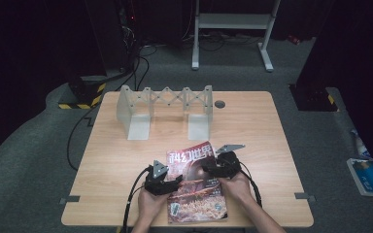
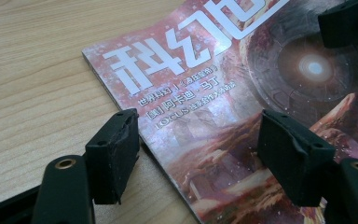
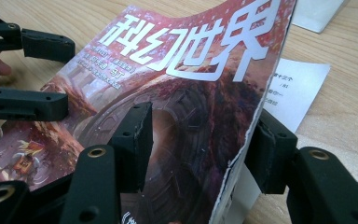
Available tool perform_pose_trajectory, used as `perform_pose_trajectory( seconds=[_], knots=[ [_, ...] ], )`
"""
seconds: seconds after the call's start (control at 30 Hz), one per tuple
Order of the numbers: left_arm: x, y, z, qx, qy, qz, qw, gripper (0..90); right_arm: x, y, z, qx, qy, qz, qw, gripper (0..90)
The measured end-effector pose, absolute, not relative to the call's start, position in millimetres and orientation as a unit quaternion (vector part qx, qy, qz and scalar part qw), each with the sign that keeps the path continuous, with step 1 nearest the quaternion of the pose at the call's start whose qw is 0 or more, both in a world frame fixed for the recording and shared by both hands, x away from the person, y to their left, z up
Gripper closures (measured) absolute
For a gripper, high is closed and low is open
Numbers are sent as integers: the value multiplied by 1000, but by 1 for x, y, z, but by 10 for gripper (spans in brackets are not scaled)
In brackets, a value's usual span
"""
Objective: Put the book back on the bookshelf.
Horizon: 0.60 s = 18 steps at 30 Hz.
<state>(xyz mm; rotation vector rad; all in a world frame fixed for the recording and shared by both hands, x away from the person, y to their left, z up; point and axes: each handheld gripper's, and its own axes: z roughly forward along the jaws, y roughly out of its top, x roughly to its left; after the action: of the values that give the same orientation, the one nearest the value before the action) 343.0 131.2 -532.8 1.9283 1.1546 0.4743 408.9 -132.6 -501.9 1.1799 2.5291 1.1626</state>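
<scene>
Magazine (image 1: 196,182) lies at the table's (image 1: 111,160) near edge: thin, floppy, glossy, likely slippery. Right gripper (image 3: 198,144) straddles its lifted cover edge, jaws wide; left gripper (image 2: 200,156), also wide, straddles the spine, the stiffer hold.

This looks like a lab or recording studio: a pale wooden tabletop (image 1: 252,126) stands alone on grey carpet (image 1: 29,160), ringed by black curtains (image 1: 24,43), with loose black cables (image 1: 136,63), yellow-black hazard tape (image 1: 85,102) and a white metal stand frame (image 1: 233,29) behind.
</scene>
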Motion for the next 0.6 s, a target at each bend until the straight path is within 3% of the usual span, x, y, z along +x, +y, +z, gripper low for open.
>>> perform_pose_trajectory(
  seconds=[0.33, 0.6],
  knots=[
    [343, 131, -533, 765, 459, 189, 410, 296, 407, -126, -501, 384, 838, 384, 58, 485],
    [343, 132, -533, 764, 461, 186, 411, 297, 406, -126, -500, 375, 844, 378, 66, 641]
  ],
)
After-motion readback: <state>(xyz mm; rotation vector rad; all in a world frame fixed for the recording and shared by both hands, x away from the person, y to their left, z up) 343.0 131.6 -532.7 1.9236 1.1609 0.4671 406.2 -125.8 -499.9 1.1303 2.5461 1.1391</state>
